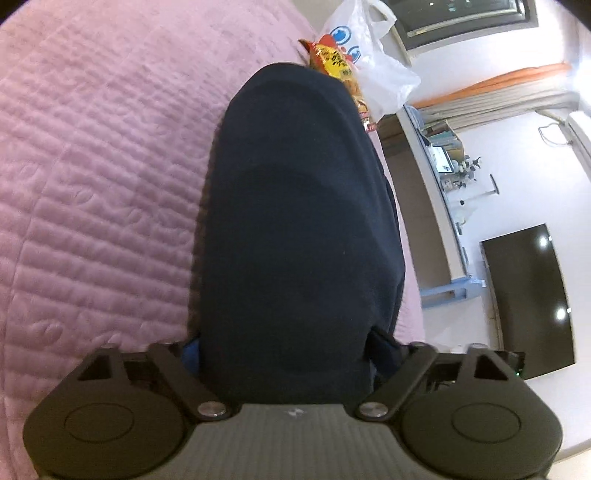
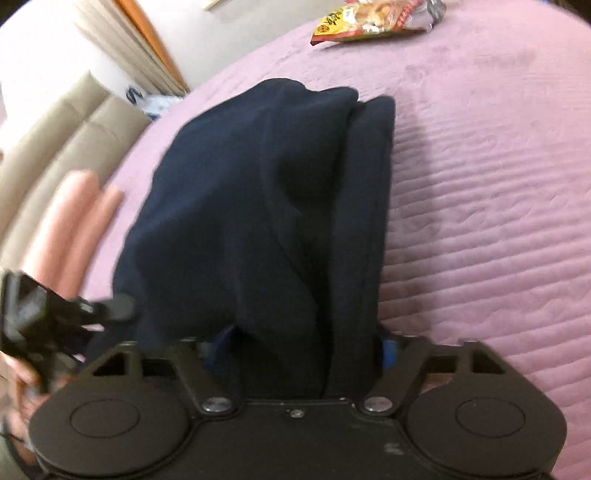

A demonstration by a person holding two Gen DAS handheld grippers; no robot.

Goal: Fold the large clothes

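A dark navy garment (image 1: 295,221) stretches away from my left gripper (image 1: 284,354) over a pink quilted bedspread (image 1: 92,184). The cloth covers the fingers, so the jaws are hidden; the garment hangs from between them. In the right wrist view the same navy garment (image 2: 266,206) is bunched in folds and runs from my right gripper (image 2: 295,354), whose blue finger pads (image 2: 388,350) peek out beside the cloth. The left gripper (image 2: 55,310) shows blurred at the lower left of that view.
A snack packet (image 2: 362,22) lies on the bedspread (image 2: 480,184) at the far end, next to a white plastic bag (image 1: 373,55). A beige headboard (image 2: 55,147) and pink pillows (image 2: 74,221) sit at the left. A dark TV (image 1: 528,302) and a desk stand off the bed.
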